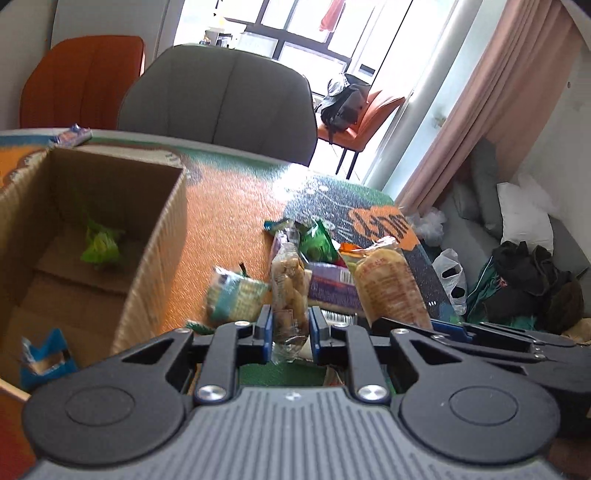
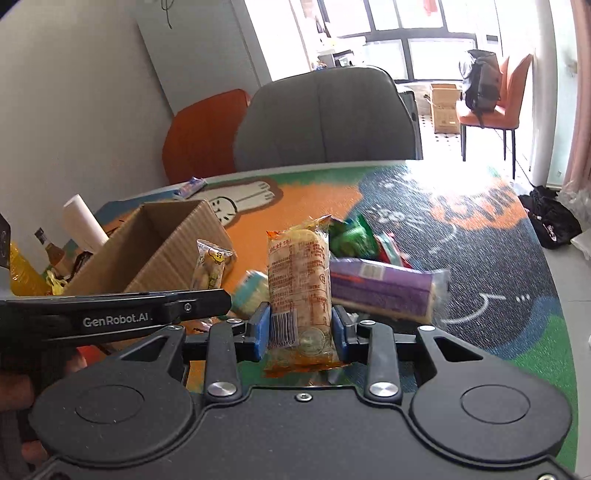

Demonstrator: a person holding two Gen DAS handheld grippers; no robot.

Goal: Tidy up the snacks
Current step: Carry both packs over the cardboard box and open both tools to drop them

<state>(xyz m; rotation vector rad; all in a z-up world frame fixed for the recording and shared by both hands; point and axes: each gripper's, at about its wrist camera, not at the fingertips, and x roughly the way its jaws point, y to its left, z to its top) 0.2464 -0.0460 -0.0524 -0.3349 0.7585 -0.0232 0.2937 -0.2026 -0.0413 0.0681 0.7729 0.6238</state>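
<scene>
Crinkly plastic both sides: left gripper (image 1: 290,334) pinches a clear snack pack (image 1: 289,291), right gripper (image 2: 300,328) a rice-cracker pack (image 2: 298,291), both light, slippery, crushable, held low above the tabletop (image 2: 498,258) beside the cardboard box (image 1: 147,266).

Daylight interior, strong backlight from the windows; fisheye warp in both wrist views.

Windows (image 1: 295,33) (image 2: 406,33) blown out to near white, panes without detail. Sun glare washes the tablecloth (image 1: 295,181) (image 2: 454,177) at its far edge, print faded there. Cardboard box (image 1: 110,206) interior dim, green packet (image 1: 99,247) inside it soft and smeared. Motion blur on the snack pile (image 1: 236,295) and the purple packet (image 2: 384,288); label on the orange-edged biscuit pack (image 2: 299,280) fairly sharp. Dark vignette corners, straight lines bowed toward the edges. Curtain (image 1: 491,110) lit pink, slightly hazy.
</scene>
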